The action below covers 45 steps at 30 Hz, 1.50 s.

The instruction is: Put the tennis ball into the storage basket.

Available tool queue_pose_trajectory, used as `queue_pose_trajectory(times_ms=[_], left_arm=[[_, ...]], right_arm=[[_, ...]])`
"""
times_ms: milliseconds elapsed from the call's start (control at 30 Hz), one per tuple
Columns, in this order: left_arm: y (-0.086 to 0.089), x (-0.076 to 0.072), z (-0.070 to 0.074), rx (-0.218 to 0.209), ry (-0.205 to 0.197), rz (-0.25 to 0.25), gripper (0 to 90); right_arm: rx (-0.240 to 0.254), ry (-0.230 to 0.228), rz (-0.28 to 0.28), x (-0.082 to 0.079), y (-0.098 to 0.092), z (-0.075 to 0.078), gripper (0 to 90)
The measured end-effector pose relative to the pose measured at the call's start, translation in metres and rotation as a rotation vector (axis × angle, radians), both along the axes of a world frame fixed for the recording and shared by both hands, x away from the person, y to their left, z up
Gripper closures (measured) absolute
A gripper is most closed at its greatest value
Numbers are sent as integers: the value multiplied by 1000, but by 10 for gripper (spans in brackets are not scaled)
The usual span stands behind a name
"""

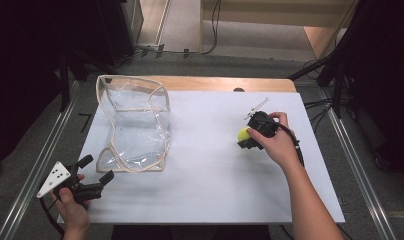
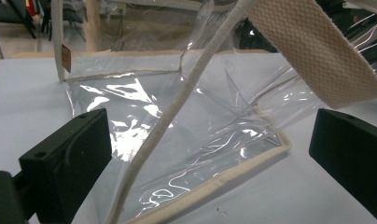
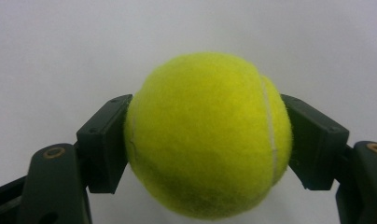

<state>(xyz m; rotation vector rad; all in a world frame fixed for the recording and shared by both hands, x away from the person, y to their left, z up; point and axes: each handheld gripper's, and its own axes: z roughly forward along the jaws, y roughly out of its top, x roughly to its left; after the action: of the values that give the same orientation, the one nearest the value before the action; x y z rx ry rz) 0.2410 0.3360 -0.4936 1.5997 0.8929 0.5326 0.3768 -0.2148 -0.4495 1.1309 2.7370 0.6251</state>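
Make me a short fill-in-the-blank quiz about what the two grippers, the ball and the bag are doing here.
1. The right gripper has its jaws shut on a yellow-green tennis ____.
2. The left gripper has its jaws ____, with nothing pressed between them.
3. The bag on the white table is made of ____ plastic with beige trim.
4. In the high view, the bag lies nearer the ____ gripper.

Missing words: ball; open; clear; left

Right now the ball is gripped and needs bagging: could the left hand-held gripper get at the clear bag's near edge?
Probably yes: the left hand-held gripper is open, the clear bag straight ahead, nothing between.
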Motion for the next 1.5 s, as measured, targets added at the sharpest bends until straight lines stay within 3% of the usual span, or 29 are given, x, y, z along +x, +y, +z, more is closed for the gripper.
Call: queue_pose_trajectory(times_ms=[433, 833, 933, 1500], left_arm=[[2, 0, 0, -16, 1, 5, 0], [0, 0, 0, -5, 3, 11, 0], [-1, 1, 0, 9, 4, 8, 0], [-2, 1, 0, 18, 5, 7, 0]], right_arm=[[-5, 3, 69, 1, 27, 3, 229], [6, 5, 117, 1, 46, 17, 230], [31, 10, 125, 1, 50, 17, 230], [32, 6, 192, -2, 84, 22, 230]])
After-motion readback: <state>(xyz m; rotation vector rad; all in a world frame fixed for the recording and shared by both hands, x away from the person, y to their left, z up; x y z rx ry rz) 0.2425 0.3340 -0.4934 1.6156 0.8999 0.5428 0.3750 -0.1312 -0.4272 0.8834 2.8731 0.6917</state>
